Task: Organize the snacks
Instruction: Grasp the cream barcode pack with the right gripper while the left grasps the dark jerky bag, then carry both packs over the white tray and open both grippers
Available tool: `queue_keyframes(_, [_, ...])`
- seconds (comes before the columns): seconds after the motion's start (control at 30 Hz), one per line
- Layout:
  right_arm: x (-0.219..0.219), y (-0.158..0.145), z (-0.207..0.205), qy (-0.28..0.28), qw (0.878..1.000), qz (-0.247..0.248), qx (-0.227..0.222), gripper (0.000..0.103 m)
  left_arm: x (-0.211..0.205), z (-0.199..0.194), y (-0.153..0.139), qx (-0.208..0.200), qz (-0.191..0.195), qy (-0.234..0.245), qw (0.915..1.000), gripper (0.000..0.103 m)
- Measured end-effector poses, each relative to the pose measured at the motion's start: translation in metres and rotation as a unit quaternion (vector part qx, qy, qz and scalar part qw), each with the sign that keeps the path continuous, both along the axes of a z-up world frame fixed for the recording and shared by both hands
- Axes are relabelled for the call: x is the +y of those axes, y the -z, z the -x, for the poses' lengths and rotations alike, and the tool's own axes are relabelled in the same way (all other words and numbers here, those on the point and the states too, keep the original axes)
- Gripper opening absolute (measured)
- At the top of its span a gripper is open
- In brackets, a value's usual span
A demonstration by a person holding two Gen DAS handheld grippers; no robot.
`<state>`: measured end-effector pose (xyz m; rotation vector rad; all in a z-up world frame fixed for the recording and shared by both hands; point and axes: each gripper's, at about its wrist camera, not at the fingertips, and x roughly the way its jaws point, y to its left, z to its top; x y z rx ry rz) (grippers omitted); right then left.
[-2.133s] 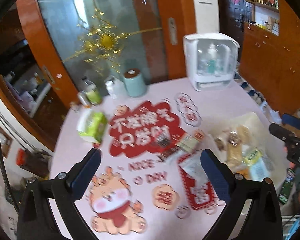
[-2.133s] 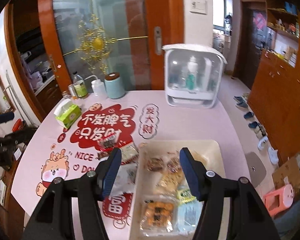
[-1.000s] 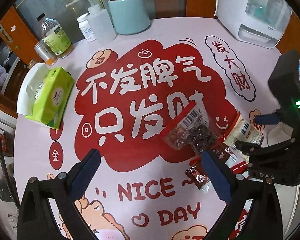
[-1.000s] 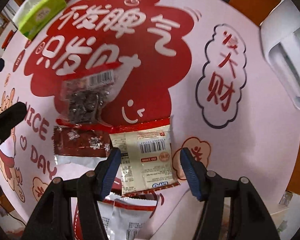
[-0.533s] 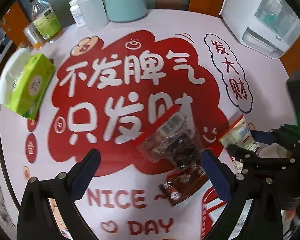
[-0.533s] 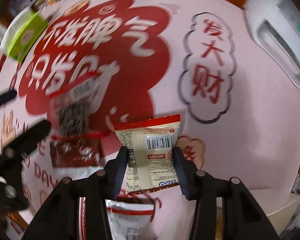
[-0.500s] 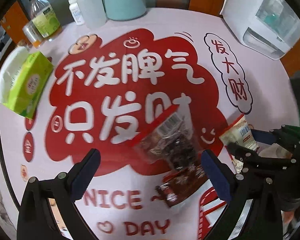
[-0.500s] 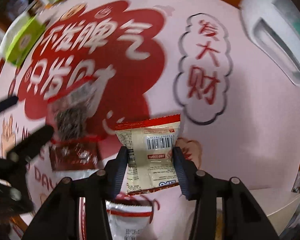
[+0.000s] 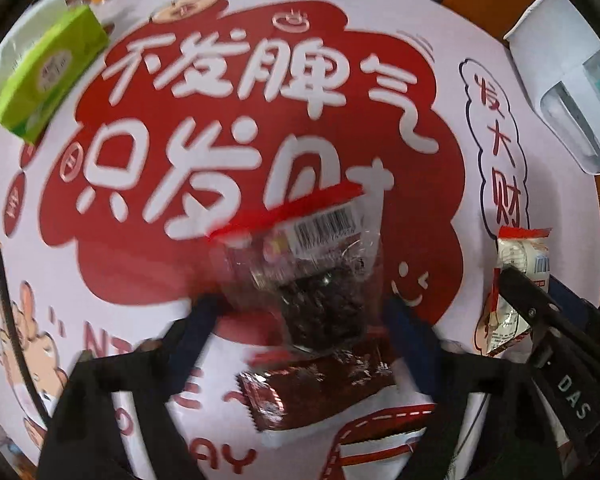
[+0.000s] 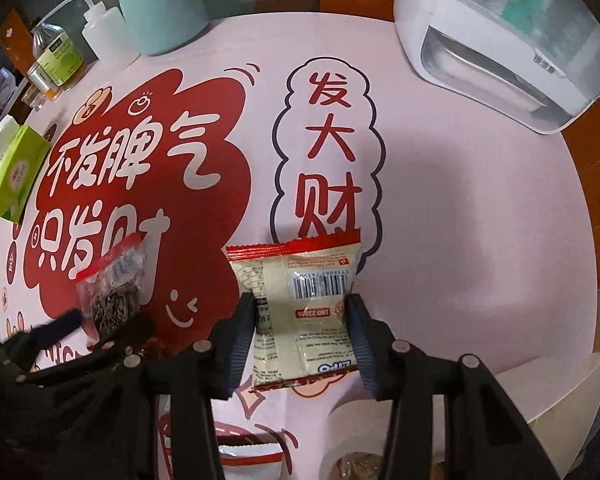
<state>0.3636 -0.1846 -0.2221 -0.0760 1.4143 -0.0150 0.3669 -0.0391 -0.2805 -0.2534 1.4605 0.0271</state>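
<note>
My right gripper (image 10: pixel 300 312) is shut on a cream snack packet with red ends (image 10: pixel 300 312) and holds it above the pink table; the packet also shows in the left wrist view (image 9: pixel 518 292). My left gripper (image 9: pixel 304 320) is open, its fingers either side of a clear packet of dark dried fruit with a red top (image 9: pixel 316 276), also seen in the right wrist view (image 10: pixel 112 292). A dark red wrapped snack (image 9: pixel 320 392) lies just below it. The cream tray (image 10: pixel 560 392) is at the lower right.
A green tissue pack (image 9: pixel 48 76) lies at the table's left. A teal canister (image 10: pixel 164 8), a squeeze bottle (image 10: pixel 104 36) and a small bottle (image 10: pixel 56 56) stand at the back. A white appliance (image 10: pixel 500 36) stands back right. A red-and-white packet (image 9: pixel 380 436) lies near.
My left gripper has moved down and its fingers have closed in around the dried fruit packet. My right gripper has lifted the cream packet off the table and tilted up.
</note>
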Motion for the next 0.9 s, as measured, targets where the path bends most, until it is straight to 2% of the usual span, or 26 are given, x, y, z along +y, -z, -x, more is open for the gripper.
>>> queue_keyframes(0.07, [-0.001, -0.005, -0.005, -0.002, 1.0, 0.0, -0.002, 0.046, -0.004, 0.002, -0.002, -0.003, -0.012, 0.004, 0.9999, 0.062])
queue_keyframes(0.2, [0.01, -0.007, -0.001, -0.007, 1.0, -0.007, -0.005, 0.046, -0.004, 0.005, -0.009, -0.011, 0.003, 0.01, 0.9999, 0.043])
queue_keyframes(0.23, [0.013, -0.009, 0.002, -0.009, 1.0, -0.009, -0.006, 0.046, -0.004, 0.006, -0.012, -0.015, -0.001, 0.016, 0.9998, 0.041])
queue_keyframes(0.37, [0.024, -0.015, 0.008, -0.018, 1.0, -0.021, -0.014, 0.046, 0.001, 0.011, -0.026, -0.025, -0.01, 0.035, 0.999, 0.04])
queue_keyframes(0.53, [0.032, -0.044, 0.024, -0.026, 0.998, -0.043, -0.035, 0.046, 0.014, 0.027, -0.063, -0.052, -0.001, 0.046, 0.9976, 0.04])
queue_keyframes(0.63, [0.035, -0.069, 0.036, -0.033, 0.996, -0.059, -0.055, 0.046, 0.02, 0.044, -0.094, -0.079, 0.004, 0.057, 0.9953, 0.04])
queue_keyframes(0.9, [0.031, -0.141, 0.092, -0.046, 0.987, -0.097, -0.119, 0.046, 0.036, 0.106, -0.171, -0.156, -0.015, 0.106, 0.982, 0.04])
